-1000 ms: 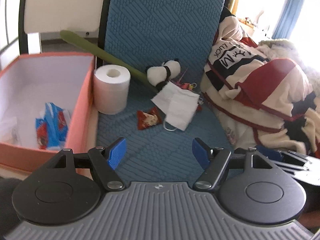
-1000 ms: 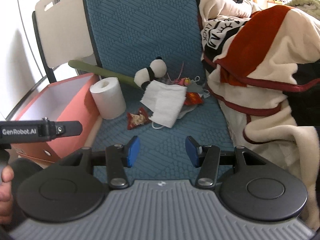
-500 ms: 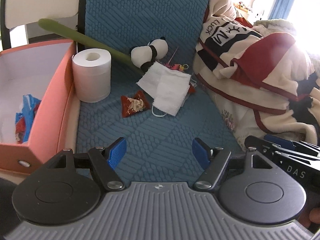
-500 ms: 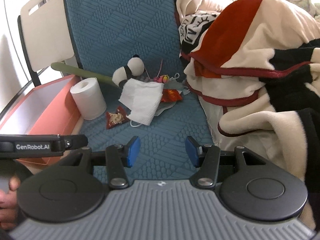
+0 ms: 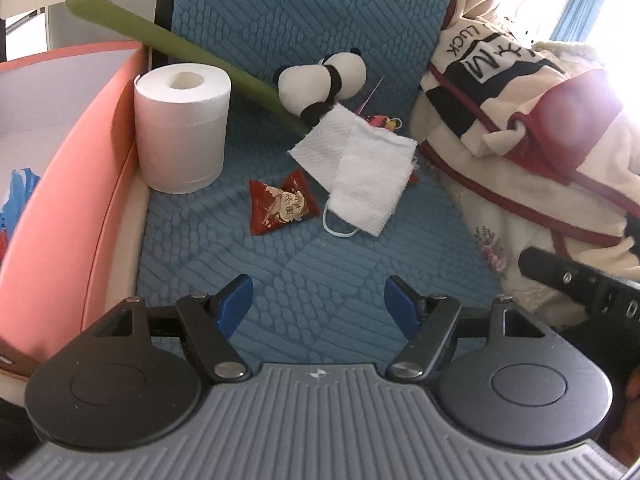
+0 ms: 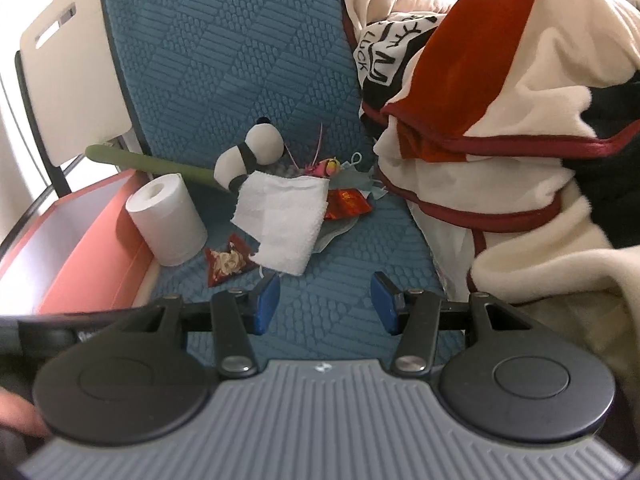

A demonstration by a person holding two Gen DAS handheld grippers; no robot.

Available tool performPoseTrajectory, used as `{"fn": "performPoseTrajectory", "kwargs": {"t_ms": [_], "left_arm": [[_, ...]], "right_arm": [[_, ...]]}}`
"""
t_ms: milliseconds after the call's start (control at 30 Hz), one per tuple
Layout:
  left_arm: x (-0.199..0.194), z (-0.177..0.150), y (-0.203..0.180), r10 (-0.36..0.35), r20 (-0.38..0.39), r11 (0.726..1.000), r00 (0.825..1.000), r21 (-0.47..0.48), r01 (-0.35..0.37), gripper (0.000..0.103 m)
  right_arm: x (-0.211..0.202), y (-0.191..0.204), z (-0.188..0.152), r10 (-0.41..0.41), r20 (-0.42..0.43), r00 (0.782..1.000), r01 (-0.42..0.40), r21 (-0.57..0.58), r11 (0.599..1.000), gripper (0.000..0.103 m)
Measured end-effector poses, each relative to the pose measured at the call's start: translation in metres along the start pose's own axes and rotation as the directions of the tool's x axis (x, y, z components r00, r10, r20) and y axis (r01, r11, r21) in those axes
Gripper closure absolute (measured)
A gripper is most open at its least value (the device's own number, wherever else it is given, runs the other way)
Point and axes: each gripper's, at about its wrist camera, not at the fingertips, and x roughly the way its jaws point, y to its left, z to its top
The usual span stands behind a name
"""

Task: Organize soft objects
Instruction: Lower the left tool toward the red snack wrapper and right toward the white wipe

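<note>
A small plush panda [image 5: 324,82] [image 6: 250,152] lies on the blue mat [image 5: 312,280] [image 6: 320,316] with a white paper towel [image 5: 360,172] [image 6: 282,220] draped in front of it, partly over a face mask. A red snack packet [image 5: 282,208] [image 6: 226,266] and a toilet roll [image 5: 182,126] [image 6: 168,218] lie to the left. A cream, red and black blanket [image 5: 532,136] [image 6: 500,120] is heaped on the right. My left gripper [image 5: 318,306] is open and empty, short of the packet. My right gripper [image 6: 325,307] is open and empty, just below the towel.
An orange open box [image 5: 80,184] [image 6: 88,248] stands left of the mat, with a blue packet [image 5: 16,196] inside. A green stick [image 5: 180,52] [image 6: 156,164] runs behind the roll to the panda. More small items [image 6: 344,188] lie behind the towel. A white chair back [image 6: 72,80] stands at far left.
Both grippers have moved forward and to the left toward the towel and packet, so the objects look larger. Both stay open. Nothing on the mat has moved.
</note>
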Motion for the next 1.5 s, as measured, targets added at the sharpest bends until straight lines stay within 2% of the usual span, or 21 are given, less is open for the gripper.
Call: {"fn": "performPoseTrajectory", "kwargs": {"t_ms": [267,433,767,1100,1500], "left_arm": [[0.016,0.017,0.005,-0.033,0.032,0.998,0.999,-0.047,0.035,0.026],[0.028,0.027,0.005,-0.018,0.042,1.0,0.999,-0.022,0.019,0.026],[0.063,0.039,0.005,0.004,0.012,1.0,1.0,0.024,-0.004,0.026],[0.094,0.061,0.013,0.026,0.012,0.999,1.0,0.033,-0.026,0.026],[0.127,0.072,0.023,0.048,-0.046,0.998,0.998,0.036,-0.046,0.026]], "right_arm": [[0.02,-0.003,0.01,0.027,0.006,1.0,-0.027,0.034,0.999,0.05],[0.035,-0.002,0.016,0.038,-0.005,0.999,-0.037,0.027,0.999,0.05],[0.075,-0.002,0.036,0.052,0.005,0.999,-0.052,0.015,0.999,0.05],[0.129,-0.002,0.043,0.089,-0.082,0.993,-0.087,0.033,0.996,0.05],[0.173,-0.001,0.052,0.105,-0.144,0.984,-0.095,0.074,0.993,0.05]]}}
